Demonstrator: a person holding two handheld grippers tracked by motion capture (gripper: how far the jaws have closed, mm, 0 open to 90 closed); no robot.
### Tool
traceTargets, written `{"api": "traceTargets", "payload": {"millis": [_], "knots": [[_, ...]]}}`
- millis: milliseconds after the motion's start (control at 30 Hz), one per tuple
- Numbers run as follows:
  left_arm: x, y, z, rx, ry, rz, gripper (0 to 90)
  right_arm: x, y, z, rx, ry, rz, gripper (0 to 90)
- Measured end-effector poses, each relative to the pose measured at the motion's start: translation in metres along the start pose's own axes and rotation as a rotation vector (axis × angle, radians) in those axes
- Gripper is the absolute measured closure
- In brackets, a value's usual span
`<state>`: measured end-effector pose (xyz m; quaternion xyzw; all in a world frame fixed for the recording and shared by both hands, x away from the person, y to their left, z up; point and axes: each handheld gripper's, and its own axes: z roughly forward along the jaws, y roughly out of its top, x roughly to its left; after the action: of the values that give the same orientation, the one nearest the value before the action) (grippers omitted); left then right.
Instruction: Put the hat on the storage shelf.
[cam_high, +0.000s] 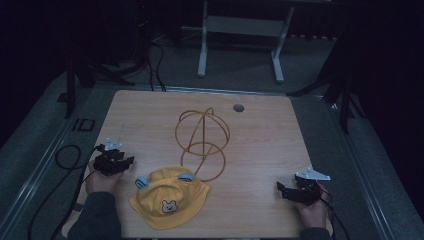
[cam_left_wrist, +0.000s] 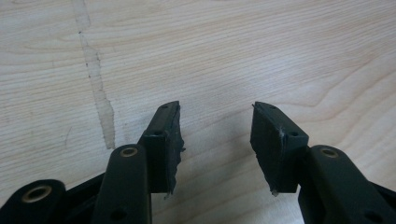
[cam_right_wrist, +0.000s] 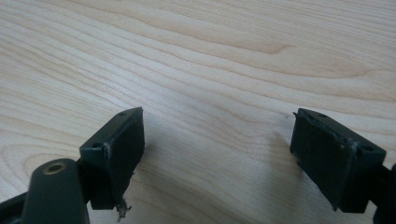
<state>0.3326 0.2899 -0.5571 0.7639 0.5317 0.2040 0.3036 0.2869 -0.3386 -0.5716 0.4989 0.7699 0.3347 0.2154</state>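
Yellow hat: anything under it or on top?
Nothing lies on the yellow hat; it sits flat on the table. The wire stand touches its far edge. Whatever lies beneath the fabric is covered.

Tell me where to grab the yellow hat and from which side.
Probably pinch the brim edge of the yellow hat nearest the left hand-held gripper, coming in low from the left. The hat lies flat and floppy on the table, so only thin fabric edges suit open jaws.

A yellow baby hat bears a bear-face print and blue ears; the wire stand is tan; the bench is pale woodgrain.
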Motion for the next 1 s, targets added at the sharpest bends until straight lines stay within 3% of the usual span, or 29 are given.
{"api": "traceTargets", "payload": {"millis": [400, 700, 1000], "knots": [[-0.004, 0.005, -0.023, -0.018, -0.037, 0.048, 55.1, 0.003, -0.002, -0.002, 0.0, -0.004, 0.005, 17.1], [-0.008, 0.012, -0.042, -0.025, -0.068, 0.062, 55.7, 0.004, -0.002, -0.003, 0.001, -0.011, 0.011, 17.1], [-0.013, 0.016, -0.05, -0.007, -0.138, 0.062, 56.0, 0.005, -0.002, -0.002, 0.007, -0.004, 0.003, 13.6]]}}
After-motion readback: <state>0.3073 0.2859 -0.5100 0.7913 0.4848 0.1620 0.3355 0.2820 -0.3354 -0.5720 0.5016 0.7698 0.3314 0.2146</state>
